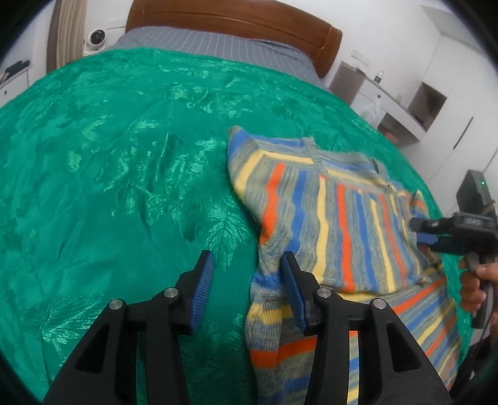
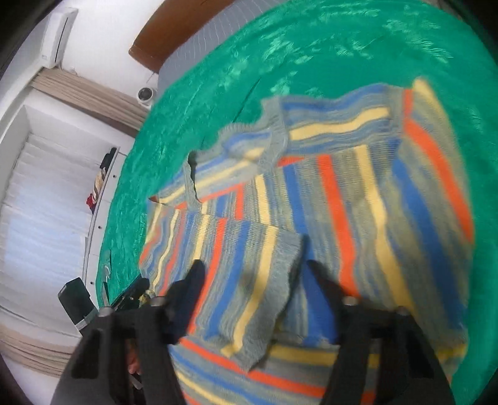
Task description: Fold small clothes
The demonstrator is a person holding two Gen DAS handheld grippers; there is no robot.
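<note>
A small striped knit sweater, in blue, orange, yellow and grey, lies partly folded on the green bedspread. My left gripper is open and empty at the sweater's left edge, its right finger beside a hanging sleeve. My right gripper shows in the left wrist view at the sweater's right edge. In the right wrist view the right gripper is open over the sweater, with a folded sleeve cuff lying between its fingers. That view is blurred.
The bed has a wooden headboard and a grey checked sheet at the far end. White shelves and a desk stand to the right. A black device stands near the right gripper.
</note>
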